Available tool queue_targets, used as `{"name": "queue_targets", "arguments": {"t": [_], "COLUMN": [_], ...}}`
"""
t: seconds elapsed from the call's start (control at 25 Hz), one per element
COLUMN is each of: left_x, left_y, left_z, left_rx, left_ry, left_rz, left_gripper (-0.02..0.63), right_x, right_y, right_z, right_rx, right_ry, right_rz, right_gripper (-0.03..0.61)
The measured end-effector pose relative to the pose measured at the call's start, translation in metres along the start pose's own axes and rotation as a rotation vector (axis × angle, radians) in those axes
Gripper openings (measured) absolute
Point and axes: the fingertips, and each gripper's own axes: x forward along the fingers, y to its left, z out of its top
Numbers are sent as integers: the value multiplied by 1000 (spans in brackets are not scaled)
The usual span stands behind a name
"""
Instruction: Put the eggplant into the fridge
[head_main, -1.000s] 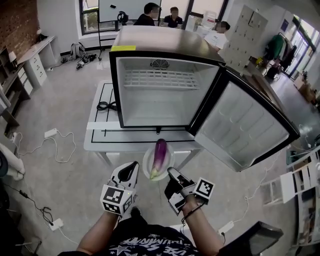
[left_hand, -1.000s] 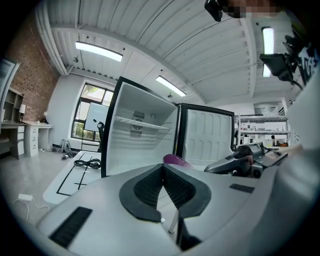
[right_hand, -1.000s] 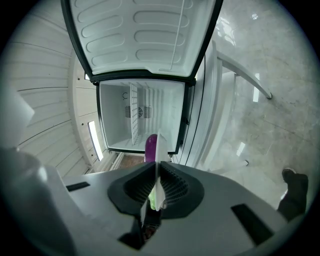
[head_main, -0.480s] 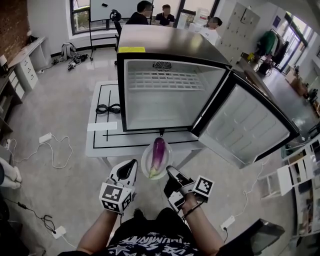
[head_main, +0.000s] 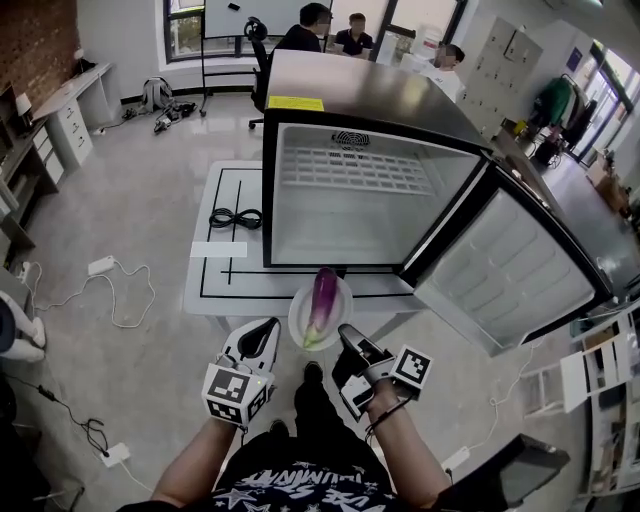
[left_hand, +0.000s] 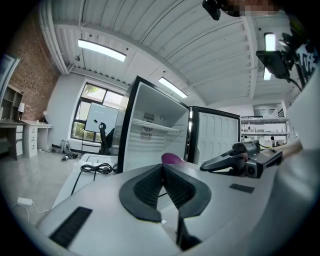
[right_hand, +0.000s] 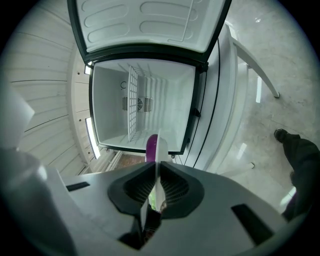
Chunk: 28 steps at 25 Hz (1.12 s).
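Up front, the right gripper (right_hand: 156, 172) has its jaws pinched narrowly on the near rim of a white plate (head_main: 300, 325). It holds the plate over the near edge of the table (head_main: 225, 290), just in front of the fridge (head_main: 360, 90). On the plate lies the eggplant (head_main: 323, 300), lengthwise, with its purple end toward the fridge and its green stem end toward the person. The left gripper (head_main: 268, 328) hangs just left of the plate and apart from it, its jaws closed together with nothing between them. The fridge stands on the table with its door (head_main: 510, 275) swung wide to the right, showing a white inside and a wire shelf (head_main: 365, 168) near the top. A coiled black cable (head_main: 237, 217) lies on the table to the fridge's left.
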Motion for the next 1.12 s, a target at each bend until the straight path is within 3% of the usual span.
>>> {"name": "queue_targets", "arguments": {"t": [0.8,1.12], "left_x": [130,168], "left_y": [34,44], "left_z": [20,17], "left_rx": [25,25], "left_ry": [12,47], "left_rz": [-5,32], "left_gripper": [9,9], "right_x": [101,139], "right_y": [-9,-21], "right_z": [93,128], "right_rx": [6,-1], "right_ry": [71,111], "right_rz": [-1,-9], "right_gripper": [28,28]}}
